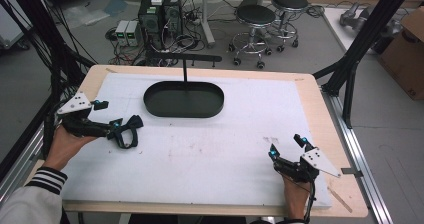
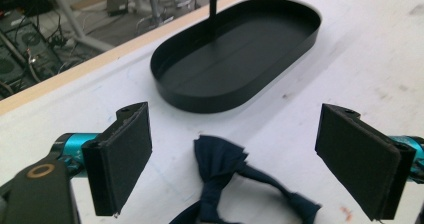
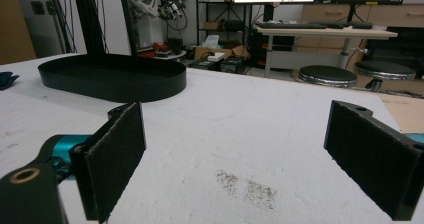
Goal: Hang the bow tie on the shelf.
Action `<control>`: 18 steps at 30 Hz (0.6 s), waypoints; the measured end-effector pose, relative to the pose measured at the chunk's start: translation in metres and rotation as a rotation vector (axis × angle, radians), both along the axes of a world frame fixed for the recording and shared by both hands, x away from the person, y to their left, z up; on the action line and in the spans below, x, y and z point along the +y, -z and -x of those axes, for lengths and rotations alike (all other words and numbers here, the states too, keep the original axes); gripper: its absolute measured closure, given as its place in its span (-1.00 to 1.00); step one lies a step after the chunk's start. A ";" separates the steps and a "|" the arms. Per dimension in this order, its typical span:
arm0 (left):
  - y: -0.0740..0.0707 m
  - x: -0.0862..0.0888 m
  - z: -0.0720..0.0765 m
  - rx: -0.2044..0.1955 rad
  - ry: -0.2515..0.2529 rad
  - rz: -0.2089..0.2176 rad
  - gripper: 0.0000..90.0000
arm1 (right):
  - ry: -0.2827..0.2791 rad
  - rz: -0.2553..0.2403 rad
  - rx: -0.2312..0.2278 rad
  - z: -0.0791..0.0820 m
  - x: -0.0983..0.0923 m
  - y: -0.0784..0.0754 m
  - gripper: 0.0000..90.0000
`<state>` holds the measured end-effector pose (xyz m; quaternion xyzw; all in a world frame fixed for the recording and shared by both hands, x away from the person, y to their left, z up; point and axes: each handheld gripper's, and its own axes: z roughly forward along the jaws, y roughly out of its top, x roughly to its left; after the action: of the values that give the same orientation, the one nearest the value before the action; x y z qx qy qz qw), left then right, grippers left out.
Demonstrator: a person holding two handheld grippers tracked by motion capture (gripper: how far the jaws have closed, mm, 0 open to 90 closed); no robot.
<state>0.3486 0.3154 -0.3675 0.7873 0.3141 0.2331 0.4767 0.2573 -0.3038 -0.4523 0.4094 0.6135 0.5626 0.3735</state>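
A dark navy bow tie lies crumpled on the white mat at the left. My left gripper hovers open right at it. In the left gripper view the bow tie sits low between the two spread pads, touching neither, and the left gripper holds nothing. A black oval tray with an upright post rests at the mat's far middle. My right gripper stands open over the mat's near right corner, empty.
The tray's wall is just beyond the bow tie; from the right gripper view the tray is far off to the left. A faint dirt stain marks the mat. Stools and computer boxes stand beyond the table.
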 end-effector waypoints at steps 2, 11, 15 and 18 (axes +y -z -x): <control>-0.001 0.002 -0.004 0.016 -0.004 -0.035 -0.66 | 0.000 0.000 0.000 0.000 0.000 0.000 -0.81; 0.012 0.002 -0.019 0.120 -0.034 -0.143 -0.64 | 0.000 -0.001 0.006 0.000 0.001 0.000 -0.81; 0.018 -0.002 -0.027 0.187 -0.034 -0.231 -0.60 | 0.002 0.001 0.008 0.000 0.001 0.000 -0.81; 0.020 -0.009 -0.029 0.217 -0.005 -0.299 -0.55 | 0.001 0.004 0.004 0.000 0.001 0.000 -0.81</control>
<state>0.3780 0.3060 -0.3877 0.8691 0.3277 0.1921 0.3169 0.2573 -0.3027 -0.4523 0.4102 0.6153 0.5601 0.3734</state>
